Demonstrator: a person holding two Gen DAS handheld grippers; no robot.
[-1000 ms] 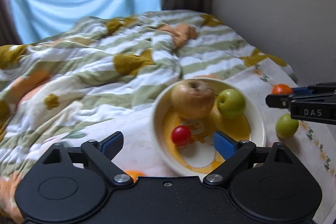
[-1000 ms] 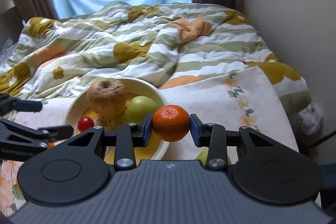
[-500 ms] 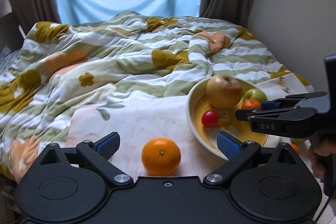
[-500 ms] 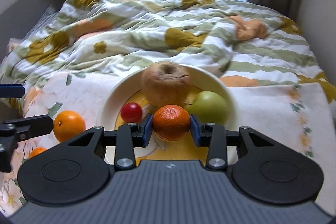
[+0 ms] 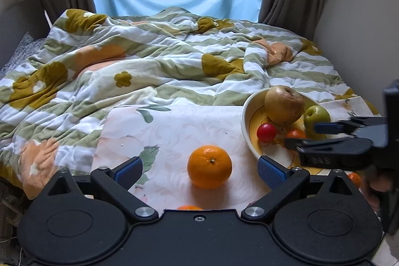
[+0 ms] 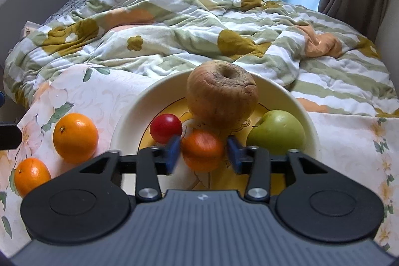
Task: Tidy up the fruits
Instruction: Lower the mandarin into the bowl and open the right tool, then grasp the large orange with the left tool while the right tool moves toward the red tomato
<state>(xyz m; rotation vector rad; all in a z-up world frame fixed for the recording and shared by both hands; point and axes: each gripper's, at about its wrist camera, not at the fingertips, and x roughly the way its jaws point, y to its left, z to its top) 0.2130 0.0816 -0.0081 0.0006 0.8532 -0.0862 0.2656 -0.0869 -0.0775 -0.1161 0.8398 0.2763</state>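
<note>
Four fruits in bowl (image 6: pixel 286 94) | right gripper (image 6: pixel 202 150) fingers just parted, tangerine (image 6: pixel 202 152) let go over bowl floor | left gripper (image 5: pixel 199 170) spread around orange (image 5: pixel 209 166) on cloth | risk: released tangerine rolls, knocks tomato (image 6: pixel 165 127).

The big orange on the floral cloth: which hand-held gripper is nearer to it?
Left. The left hand-held gripper is open with the big orange between its fingers. The right hand-held gripper is over the bowl, around a small orange.

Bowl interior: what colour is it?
The bowl has a cream rim and a yellow centre with a faint drawing, clearest in the right wrist view.
</note>
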